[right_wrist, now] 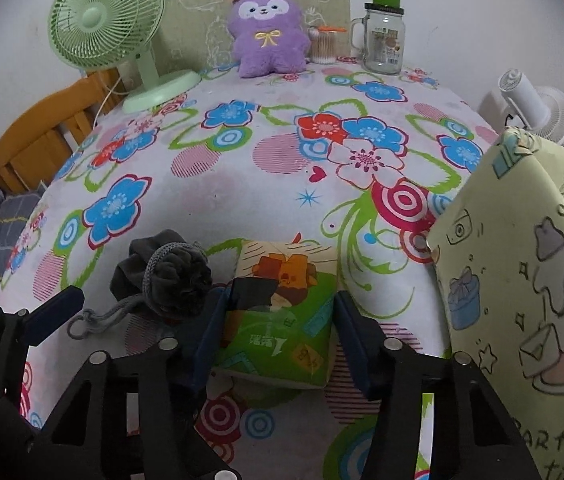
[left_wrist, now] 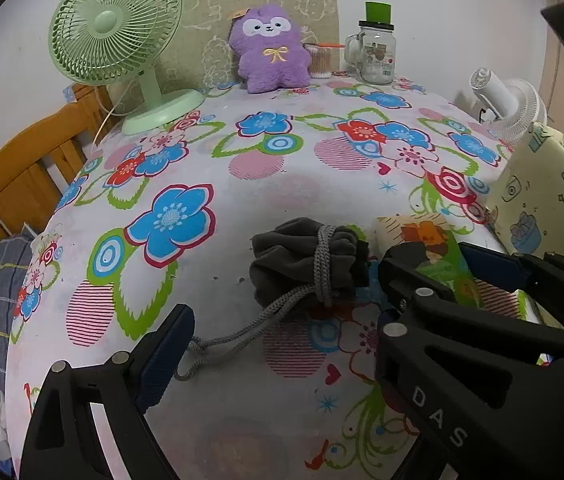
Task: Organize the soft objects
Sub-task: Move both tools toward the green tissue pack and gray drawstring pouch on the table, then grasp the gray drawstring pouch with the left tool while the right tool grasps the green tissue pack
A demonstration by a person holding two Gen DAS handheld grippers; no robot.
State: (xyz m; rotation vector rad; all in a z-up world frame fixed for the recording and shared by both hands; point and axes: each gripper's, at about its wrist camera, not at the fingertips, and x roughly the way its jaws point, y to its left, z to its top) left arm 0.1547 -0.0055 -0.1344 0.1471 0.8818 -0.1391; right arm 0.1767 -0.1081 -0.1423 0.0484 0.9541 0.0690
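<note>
Right tongs (right_wrist: 277, 332) closed against both sides of a green tissue pack (right_wrist: 282, 316), which lies on the flower-patterned bench (right_wrist: 241, 184) just right of a grey drawstring pouch (right_wrist: 169, 276) and left of a pale yellow gift bag (right_wrist: 522, 280). Left tongs (left_wrist: 277, 336) wide open around nothing, low over the bench on the near side of the pouch, one pad touching the pouch's grey cord (left_wrist: 241, 332). Well beyond the pouch, at the bench's far edge: purple plush toy (right_wrist: 267, 32), green desk fan (right_wrist: 105, 16), cotton-swab tub (right_wrist: 324, 46), glass mug jar (right_wrist: 384, 40).
</note>
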